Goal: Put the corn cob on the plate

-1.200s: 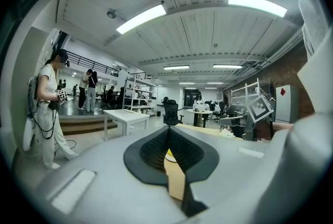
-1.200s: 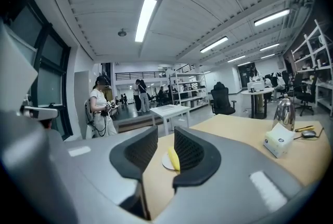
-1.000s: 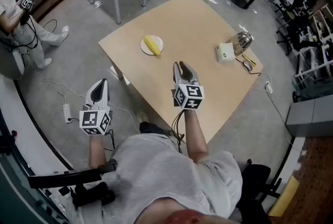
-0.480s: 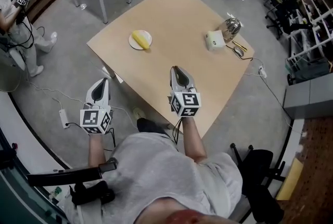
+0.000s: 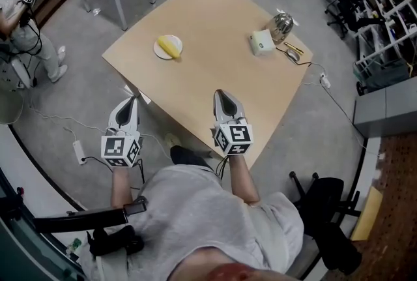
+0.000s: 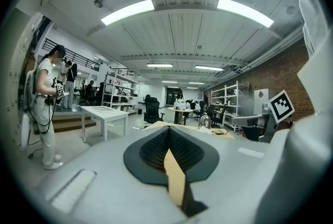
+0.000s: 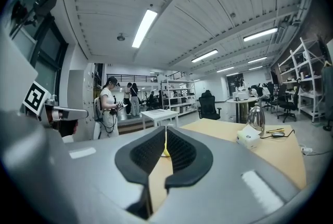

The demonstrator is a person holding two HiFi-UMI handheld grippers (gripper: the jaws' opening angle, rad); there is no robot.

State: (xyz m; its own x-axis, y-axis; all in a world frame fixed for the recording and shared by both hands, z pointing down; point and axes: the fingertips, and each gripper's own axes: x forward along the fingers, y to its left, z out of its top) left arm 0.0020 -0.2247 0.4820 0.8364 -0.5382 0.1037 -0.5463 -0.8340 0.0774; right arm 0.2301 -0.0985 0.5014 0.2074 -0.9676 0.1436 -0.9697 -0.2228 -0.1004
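Tan table [image 5: 225, 32] carries a corn cob [image 5: 171, 46] lying on a white plate [image 5: 159, 49].

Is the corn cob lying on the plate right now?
Yes, in the head view the yellow corn cob rests on the white plate on the wooden table.

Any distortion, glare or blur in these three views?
Head view: sharp, evenly lit, table edges bowed by the wide lens. Left gripper view: fisheye, black corners, ceiling lights blown out, fingers soft up close. Right gripper view: same fisheye, fingers soft, table sharper.
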